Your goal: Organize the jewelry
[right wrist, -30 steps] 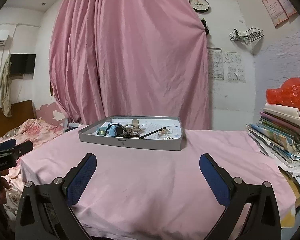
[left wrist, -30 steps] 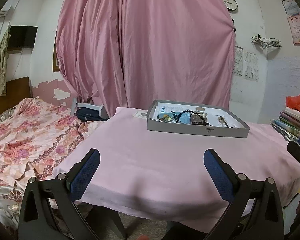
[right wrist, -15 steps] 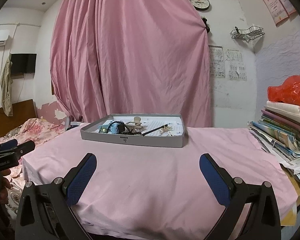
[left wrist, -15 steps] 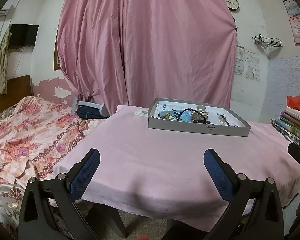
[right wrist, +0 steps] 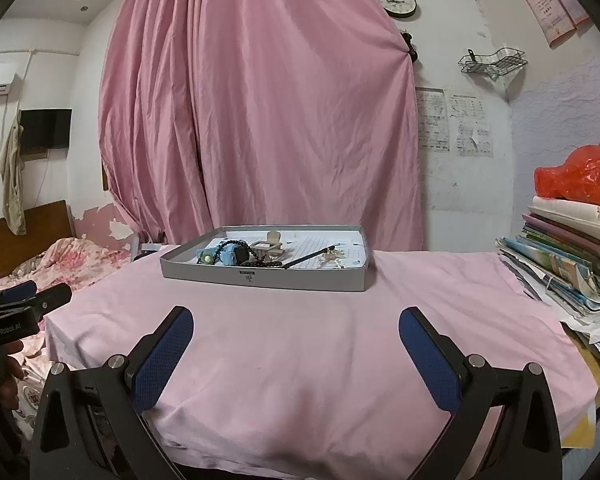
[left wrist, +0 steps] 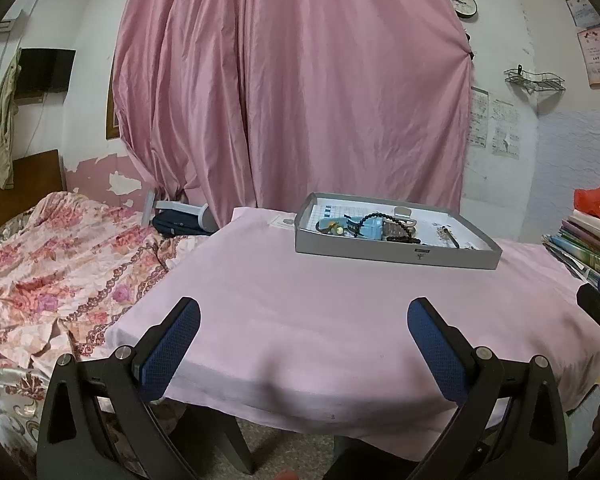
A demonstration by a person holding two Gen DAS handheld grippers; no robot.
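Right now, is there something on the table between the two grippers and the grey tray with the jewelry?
Nothing visible. Only bare pink tablecloth lies between the open right gripper, the open left gripper and the grey tray. Both hold nothing.

The left claw is wide open. Its two blue pads stand far apart and nothing is between them. It points forward, level, with its black arms low in the view. The right claw is wide open too, and its blue pads hold nothing. In the right view, the left claw shows at the left edge, with a bit of the person's hand gripping its black handle.
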